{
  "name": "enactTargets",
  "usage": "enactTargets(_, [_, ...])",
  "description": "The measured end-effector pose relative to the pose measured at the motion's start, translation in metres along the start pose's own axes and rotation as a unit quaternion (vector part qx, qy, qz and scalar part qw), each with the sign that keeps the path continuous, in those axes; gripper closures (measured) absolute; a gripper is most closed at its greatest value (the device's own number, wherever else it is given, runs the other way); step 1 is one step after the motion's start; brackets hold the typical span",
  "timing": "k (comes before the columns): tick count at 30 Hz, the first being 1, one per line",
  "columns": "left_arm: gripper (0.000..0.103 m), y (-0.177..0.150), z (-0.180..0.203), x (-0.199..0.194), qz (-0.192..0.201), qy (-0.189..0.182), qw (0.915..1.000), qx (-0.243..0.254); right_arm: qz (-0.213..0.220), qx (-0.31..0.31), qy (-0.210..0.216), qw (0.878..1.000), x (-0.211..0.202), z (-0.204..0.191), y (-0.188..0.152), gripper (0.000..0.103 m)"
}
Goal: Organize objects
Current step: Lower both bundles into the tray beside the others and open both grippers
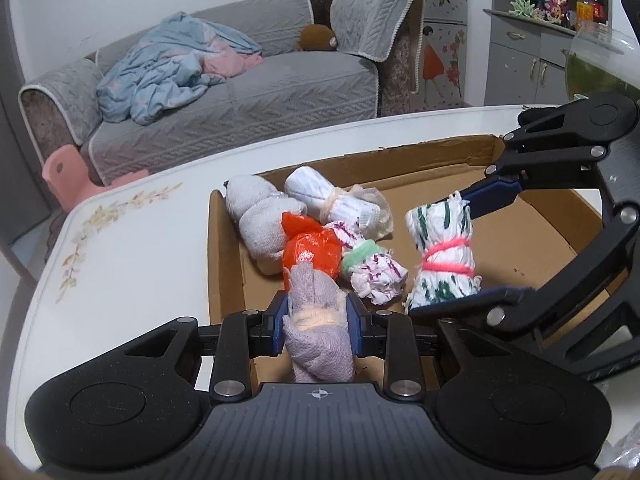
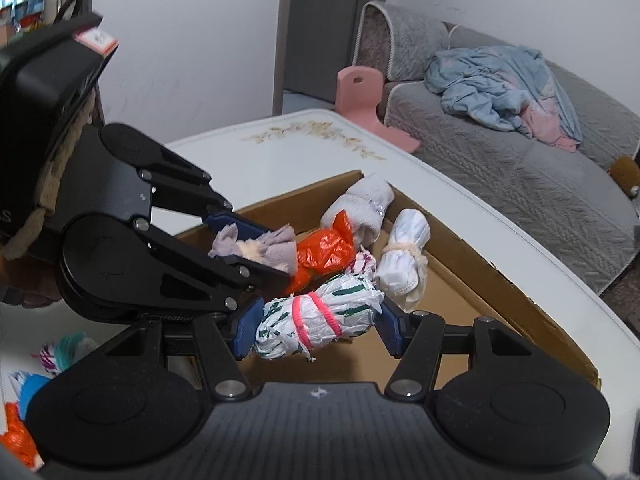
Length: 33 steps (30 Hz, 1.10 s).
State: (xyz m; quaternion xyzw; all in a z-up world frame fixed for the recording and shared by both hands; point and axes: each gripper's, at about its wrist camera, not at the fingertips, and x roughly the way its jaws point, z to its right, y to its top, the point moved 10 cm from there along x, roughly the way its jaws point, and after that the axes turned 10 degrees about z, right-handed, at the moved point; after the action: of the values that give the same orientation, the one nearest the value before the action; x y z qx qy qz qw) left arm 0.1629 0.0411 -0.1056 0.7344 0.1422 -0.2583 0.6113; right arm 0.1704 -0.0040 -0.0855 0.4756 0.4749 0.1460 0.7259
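Note:
A shallow cardboard box (image 1: 226, 248) (image 2: 500, 276) lies on the white table. My left gripper (image 1: 318, 312) (image 2: 256, 246) is shut on a lilac cloth bundle (image 1: 316, 328) (image 2: 276, 250) over the box's near edge. My right gripper (image 2: 318, 326) (image 1: 476, 248) is shut on a white and green bundle tied with pink bands (image 2: 320, 316) (image 1: 442, 252), held just above the box floor. Inside the box rest an orange bag bundle (image 1: 308, 246) (image 2: 326, 252), a grey sock bundle (image 1: 258, 220) (image 2: 366, 204), a white bundle (image 1: 332, 198) (image 2: 404, 256) and a white and purple bundle (image 1: 372, 268).
The table (image 1: 132, 248) carries a floral print near its edge. More bundles (image 2: 24, 392) lie on the table left of the box in the right wrist view. A grey sofa (image 1: 240, 92) with a blue blanket and a pink stool (image 2: 360, 92) stand beyond the table.

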Motion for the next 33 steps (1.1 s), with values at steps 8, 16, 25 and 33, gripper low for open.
enactTargets(8, [0.067, -0.011, -0.001, 0.008, -0.016, 0.01, 0.9998, 0.004, -0.018, -0.014, 0.002, 1.0, 0.012, -0.001, -0.007, 0.047])
enactTargets(16, [0.068, -0.02, -0.003, 0.014, -0.026, 0.025, 0.9993, 0.012, -0.034, -0.024, 0.009, 0.999, 0.026, -0.005, -0.013, 0.047])
enactTargets(25, [0.067, -0.017, -0.002, 0.018, -0.026, 0.043, 0.9982, 0.034, -0.046, -0.049, 0.019, 0.998, 0.038, -0.007, -0.023, 0.047])
enactTargets(33, [0.056, -0.017, -0.001, 0.02, -0.025, 0.056, 0.9962, 0.062, -0.058, -0.051, 0.043, 0.996, 0.045, -0.007, -0.029, 0.046])
